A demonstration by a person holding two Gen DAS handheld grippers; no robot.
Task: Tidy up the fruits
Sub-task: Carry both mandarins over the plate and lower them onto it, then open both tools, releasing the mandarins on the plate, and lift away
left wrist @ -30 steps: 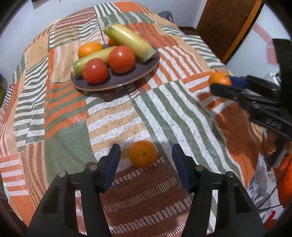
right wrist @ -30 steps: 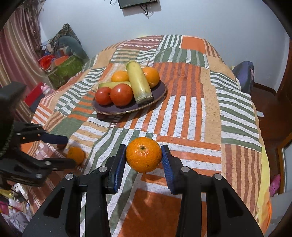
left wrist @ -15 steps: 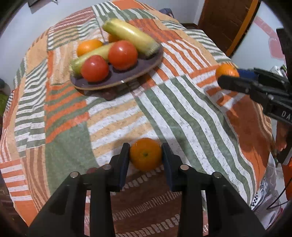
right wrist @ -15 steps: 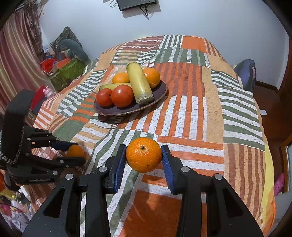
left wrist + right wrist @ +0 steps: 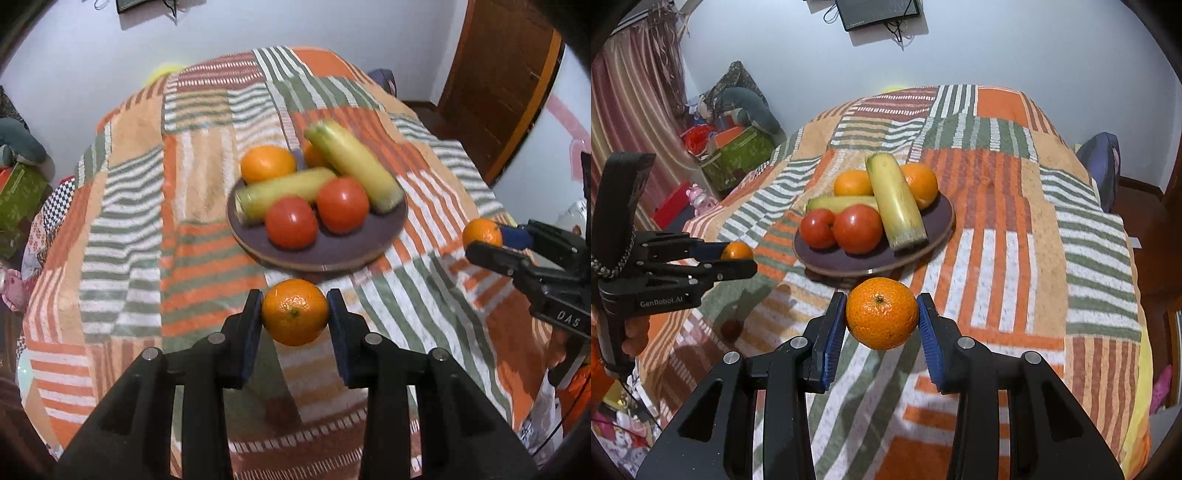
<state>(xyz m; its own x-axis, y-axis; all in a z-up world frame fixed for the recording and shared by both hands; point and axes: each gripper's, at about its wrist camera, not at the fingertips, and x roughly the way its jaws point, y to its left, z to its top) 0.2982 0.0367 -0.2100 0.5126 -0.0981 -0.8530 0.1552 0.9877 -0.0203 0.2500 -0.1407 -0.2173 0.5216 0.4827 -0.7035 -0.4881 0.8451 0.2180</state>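
Note:
My left gripper (image 5: 295,314) is shut on an orange (image 5: 295,312) and holds it above the patchwork cloth, just short of the dark plate (image 5: 384,236). My right gripper (image 5: 882,314) is shut on a second orange (image 5: 882,313), also lifted near the plate (image 5: 942,225). The plate holds two tomatoes (image 5: 291,221), two yellow-green squashes (image 5: 354,166) and two oranges (image 5: 267,164). The right gripper with its orange (image 5: 482,232) shows at the right of the left wrist view. The left gripper with its orange (image 5: 737,252) shows at the left of the right wrist view.
The striped patchwork cloth (image 5: 1015,258) covers a bed. A wooden door (image 5: 498,74) is at the back right. Boxes and clutter (image 5: 735,147) lie on the floor at the left by a curtain. A blue bag (image 5: 1102,166) sits beside the bed.
My left gripper closed on the orange that lay on the cloth and lifted it toward the plate. My right gripper kept its orange and moved slightly nearer the plate.

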